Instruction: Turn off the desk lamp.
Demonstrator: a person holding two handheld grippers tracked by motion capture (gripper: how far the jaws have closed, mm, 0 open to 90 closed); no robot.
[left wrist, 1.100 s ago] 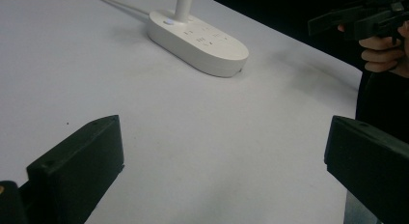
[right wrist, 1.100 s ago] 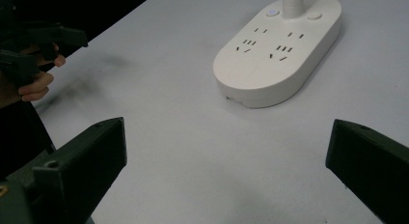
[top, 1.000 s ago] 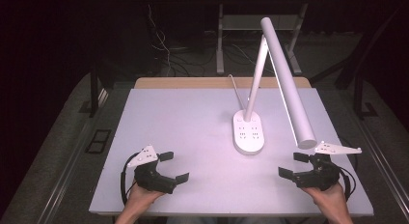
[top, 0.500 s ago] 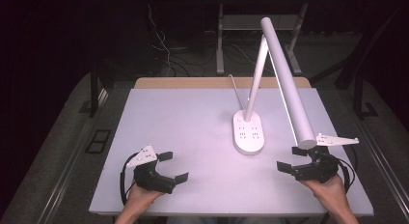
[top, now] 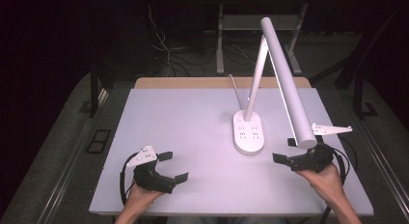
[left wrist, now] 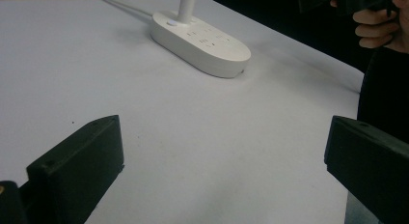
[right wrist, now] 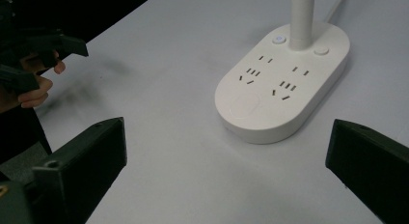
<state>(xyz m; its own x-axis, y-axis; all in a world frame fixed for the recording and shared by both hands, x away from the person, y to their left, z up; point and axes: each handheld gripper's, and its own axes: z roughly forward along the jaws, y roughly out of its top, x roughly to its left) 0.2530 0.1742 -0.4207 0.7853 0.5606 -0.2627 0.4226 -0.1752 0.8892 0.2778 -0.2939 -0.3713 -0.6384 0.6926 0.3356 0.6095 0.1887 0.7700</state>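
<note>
A white desk lamp stands on the pale counter (top: 193, 118), and its oval base (top: 249, 132) serves as the landmark here. The base carries rows of socket slots on top, two small round buttons beside the stem, and a faint oval pad at its near end. A thin upright stem (top: 254, 79) rises from the far end of the base, and a long white tube head (top: 288, 84) slopes down from the top of the stem toward the person's right, its lower end hanging over the counter to the right of the base. A white cord (top: 235, 86) runs from the base toward the far edge of the counter.

The left hand-held gripper (top: 170, 167) sits near the front edge, well to the left of the base, jaws spread wide with nothing between them; its own view shows bare counter between the jaws and the base farther off. The right hand-held gripper (top: 284, 151) is just to the right of the base, close under the tip of the tube head, also wide open and empty. It seems lifted slightly off the counter, though that is hard to judge.
</note>
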